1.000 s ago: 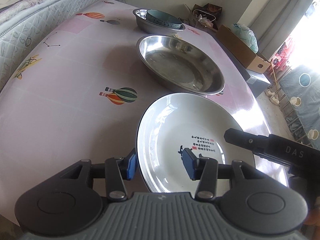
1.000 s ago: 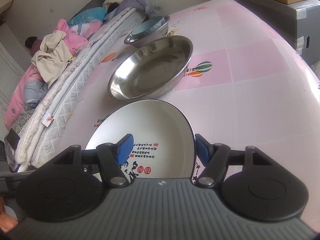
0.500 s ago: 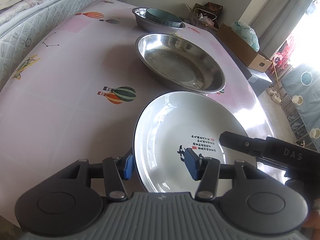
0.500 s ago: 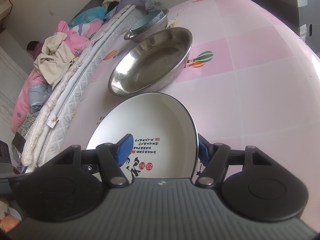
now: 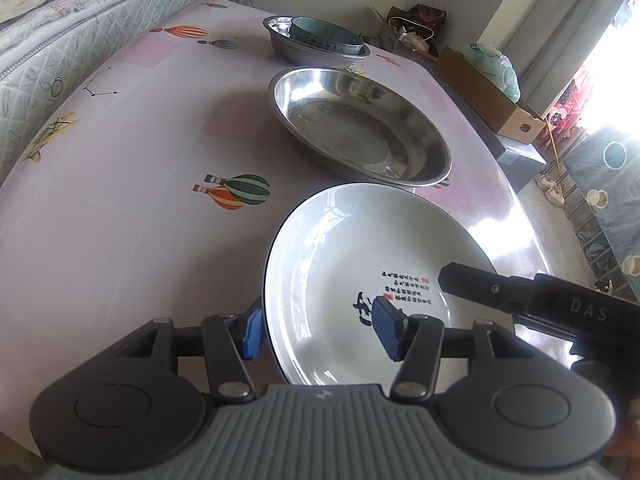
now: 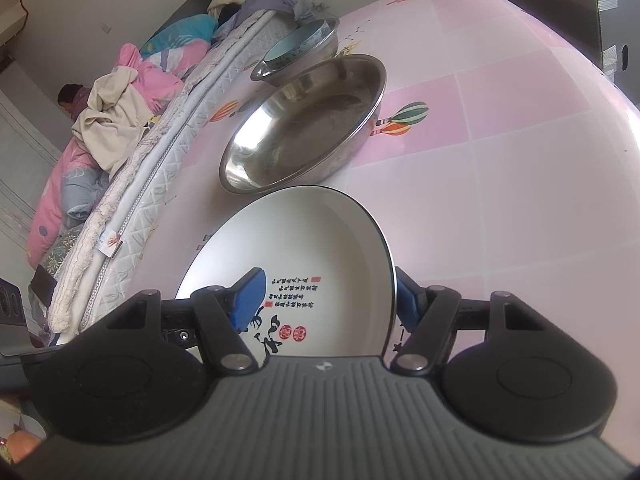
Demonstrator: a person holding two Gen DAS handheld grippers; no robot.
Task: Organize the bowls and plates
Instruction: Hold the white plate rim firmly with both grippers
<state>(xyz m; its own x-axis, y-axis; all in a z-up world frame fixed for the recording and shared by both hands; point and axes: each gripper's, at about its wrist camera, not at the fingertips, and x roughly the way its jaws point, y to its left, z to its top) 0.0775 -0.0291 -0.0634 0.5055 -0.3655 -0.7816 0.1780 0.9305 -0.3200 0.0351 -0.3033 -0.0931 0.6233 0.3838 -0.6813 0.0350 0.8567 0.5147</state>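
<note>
A white plate [image 5: 352,260] with a black rim and calligraphy sits at the near side of the pink table [image 5: 120,220]. My left gripper [image 5: 319,330] straddles its left rim, and its jaws are opening with both pads clear of the plate. My right gripper [image 6: 328,304] is shut on the plate [image 6: 312,248] at its right rim, one pad inside and one outside. One of its black fingers [image 5: 500,290] reaches over the plate in the left wrist view. Just beyond lies a wide steel pan [image 5: 360,128], empty. Farther back a small steel basin [image 5: 288,46] holds a teal bowl [image 5: 324,34].
A quilted mattress [image 5: 60,40] runs along the table's left side, with bedding and a person [image 6: 74,98] lying beyond it. A cardboard box [image 5: 492,96] stands off the table's right edge. A balloon print [image 5: 236,192] marks the bare table left of the plate.
The left gripper's jaws have widened around the plate's left rim. The plate and the right gripper's finger have shifted slightly left together. The left gripper itself has stayed put.
</note>
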